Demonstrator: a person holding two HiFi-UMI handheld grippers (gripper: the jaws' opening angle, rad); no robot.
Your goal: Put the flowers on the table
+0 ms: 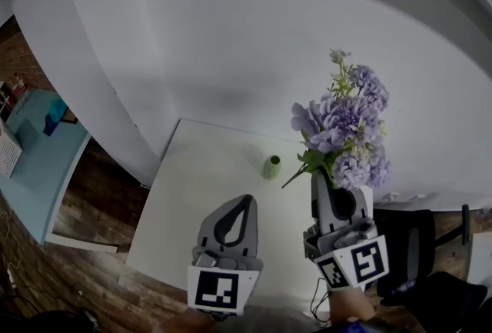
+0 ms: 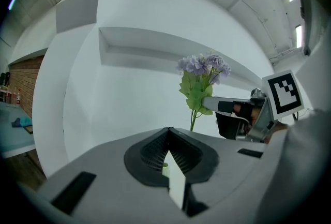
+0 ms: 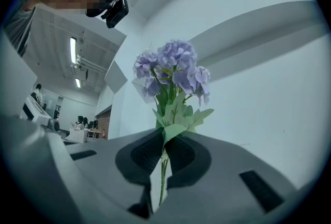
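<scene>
Your right gripper [image 1: 340, 184] has its fingers pinched on the stem of the purple flowers [image 1: 346, 128], upright over the white table [image 1: 201, 193], near a small green vase [image 1: 271, 167]. Your left gripper [image 1: 243, 201] has its fingers closed, holding nothing.

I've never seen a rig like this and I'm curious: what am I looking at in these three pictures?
No robot: a person holds a pair of tongs in each hand. One picture comes from a camera on the person's head, looking down; the other two from cameras riding on the tongs. Below is a white table with a small green vase on it. The right tongs are shut on the stem of purple flowers. The left tongs are shut on nothing.
</scene>
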